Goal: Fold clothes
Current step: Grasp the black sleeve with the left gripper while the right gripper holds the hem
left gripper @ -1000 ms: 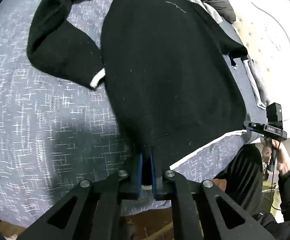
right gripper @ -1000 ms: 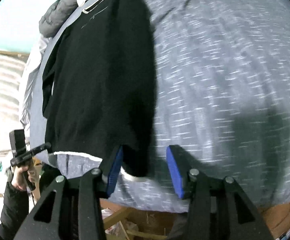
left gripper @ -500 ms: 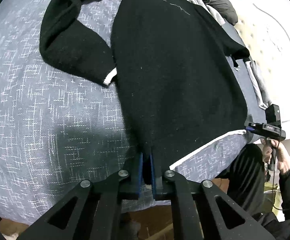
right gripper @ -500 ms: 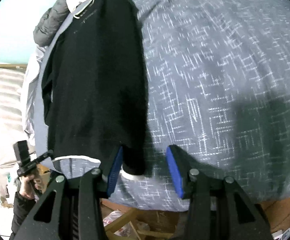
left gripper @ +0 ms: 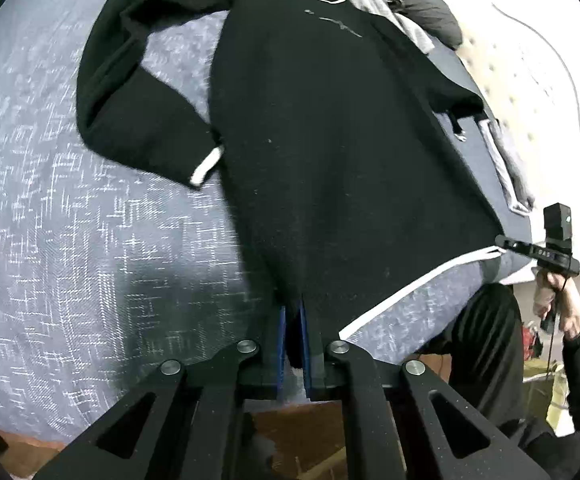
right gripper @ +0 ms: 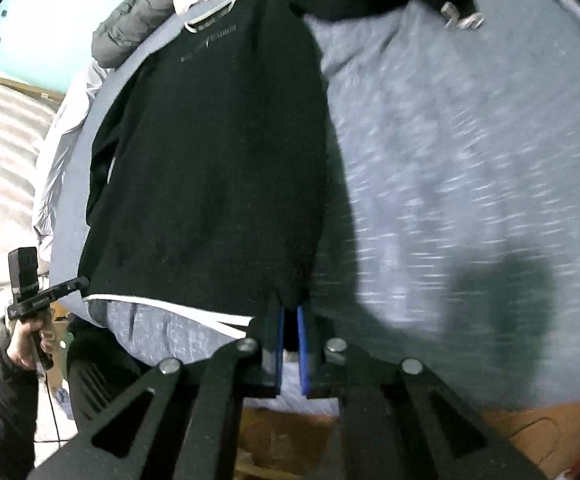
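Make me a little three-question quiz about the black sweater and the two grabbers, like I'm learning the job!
1. True or false: both grabbers are pinching the bottom edge of the black sweater.
2. What colour is the stripe along the sweater's hem?
A) red B) white C) green
3. Fill in: the sweater lies on a grey patterned ____.

Key:
1. True. The left gripper and the right gripper are each shut on the hem.
2. B
3. bedspread
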`<act>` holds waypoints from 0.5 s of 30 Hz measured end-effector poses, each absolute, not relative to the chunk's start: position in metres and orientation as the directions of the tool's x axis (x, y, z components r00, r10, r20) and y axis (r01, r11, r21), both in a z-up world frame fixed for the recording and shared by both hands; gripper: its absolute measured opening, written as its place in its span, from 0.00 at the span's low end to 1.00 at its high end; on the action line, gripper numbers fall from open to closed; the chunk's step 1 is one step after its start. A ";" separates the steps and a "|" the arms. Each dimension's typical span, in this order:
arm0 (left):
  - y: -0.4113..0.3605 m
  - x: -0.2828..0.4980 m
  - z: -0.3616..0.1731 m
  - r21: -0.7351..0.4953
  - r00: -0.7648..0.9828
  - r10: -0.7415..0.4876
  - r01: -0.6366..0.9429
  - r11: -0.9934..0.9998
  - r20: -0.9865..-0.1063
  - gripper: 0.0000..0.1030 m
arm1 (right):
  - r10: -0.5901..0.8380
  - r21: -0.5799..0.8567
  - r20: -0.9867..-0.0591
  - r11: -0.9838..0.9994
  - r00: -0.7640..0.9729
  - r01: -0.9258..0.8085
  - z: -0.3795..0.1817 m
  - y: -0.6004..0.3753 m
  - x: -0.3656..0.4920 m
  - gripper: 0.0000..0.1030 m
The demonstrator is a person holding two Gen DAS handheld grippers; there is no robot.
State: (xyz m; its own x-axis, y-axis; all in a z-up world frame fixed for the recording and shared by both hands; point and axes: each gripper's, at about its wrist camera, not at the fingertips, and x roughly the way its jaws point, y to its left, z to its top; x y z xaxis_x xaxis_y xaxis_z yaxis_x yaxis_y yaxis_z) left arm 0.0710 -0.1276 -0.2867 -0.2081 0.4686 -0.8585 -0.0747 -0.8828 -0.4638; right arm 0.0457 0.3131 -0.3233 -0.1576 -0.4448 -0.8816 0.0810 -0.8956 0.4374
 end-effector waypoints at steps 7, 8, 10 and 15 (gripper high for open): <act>-0.119 0.071 -0.306 -0.443 -0.158 0.449 -0.074 -0.893 -0.879 0.06 | -0.334 0.319 -0.931 -0.941 -0.149 0.118 -0.324 0.326 0.054 0.04; -0.124 0.070 -0.310 -0.441 -0.153 0.446 -0.066 -0.895 -0.882 0.06 | -0.321 0.306 -0.937 -0.945 -0.139 0.120 -0.330 0.324 0.053 0.04; -0.130 0.071 -0.316 -0.442 -0.148 0.444 -0.050 -0.896 -0.884 0.06 | -0.294 0.279 -0.949 -0.952 -0.118 0.125 -0.341 0.320 0.052 0.04; -0.138 0.073 -0.322 -0.455 -0.133 0.456 -0.035 -0.890 -0.880 0.06 | -0.285 0.272 -0.954 -0.954 -0.095 0.129 -0.349 0.315 0.047 0.04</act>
State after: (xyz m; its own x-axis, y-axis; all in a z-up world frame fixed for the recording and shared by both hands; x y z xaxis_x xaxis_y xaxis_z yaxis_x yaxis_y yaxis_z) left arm 0.0726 -0.1384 -0.3222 -0.1330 0.4556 -0.8802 -0.0355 -0.8897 -0.4551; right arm 0.0474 0.3152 -0.3492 -0.0946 -0.2849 -0.9539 0.1288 -0.9536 0.2720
